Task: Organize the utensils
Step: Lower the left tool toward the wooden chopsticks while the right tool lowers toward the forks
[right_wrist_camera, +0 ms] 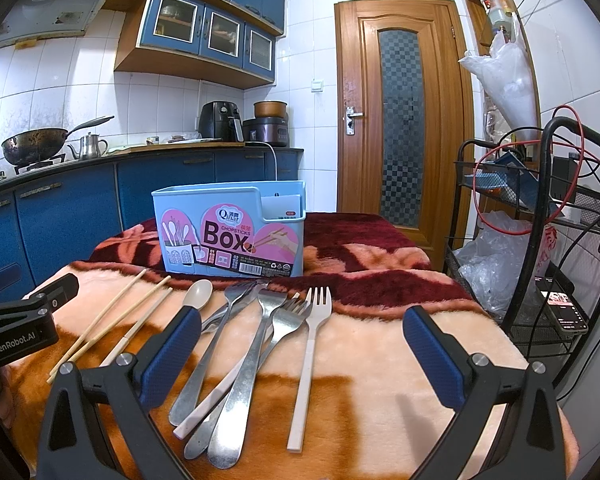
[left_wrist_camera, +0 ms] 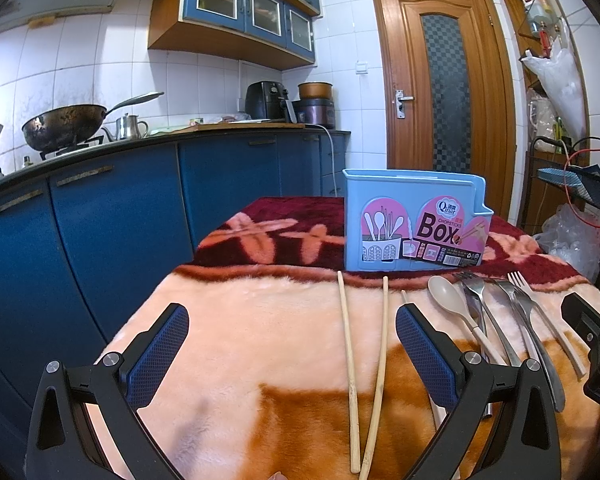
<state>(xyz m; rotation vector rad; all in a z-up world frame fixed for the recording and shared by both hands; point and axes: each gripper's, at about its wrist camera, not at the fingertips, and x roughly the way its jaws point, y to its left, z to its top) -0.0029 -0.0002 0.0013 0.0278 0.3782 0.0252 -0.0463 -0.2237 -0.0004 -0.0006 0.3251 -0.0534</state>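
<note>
We have nothing in hand: the left gripper (left_wrist_camera: 292,344) and the right gripper (right_wrist_camera: 302,354) both stand spread wide over the blanket (right_wrist_camera: 380,360), released.

Blue chopsticks box (right_wrist_camera: 228,228): one, upright, straight ahead of the right gripper past the utensil heads, ahead and to the right of the left one. Thin moulded plastic, so we judge it light and liable to slide or tip on the plush if nudged. A lower side pocket sits at its right end.

Metal forks (right_wrist_camera: 256,344): three tined heads that we can count, piled between the right gripper's fingers nearer its left finger, handles crossing. More metal may lie under them; we cannot tell. Stiff, heaviest here, slick; we would pinch mid-handle across the flat.

White plastic fork (right_wrist_camera: 310,360): one, lying apart at the right of the pile. Light, stiff, easiest first pick.

Beige spoon (right_wrist_camera: 198,294): one, bowl just beyond the right gripper's left finger, handle running under it. Light.

Chopsticks (left_wrist_camera: 364,368): three showing, between the left gripper's fingers near its right finger, the third largely hidden. Thin, rollable, sunk in pile; grip near the middle.
</note>
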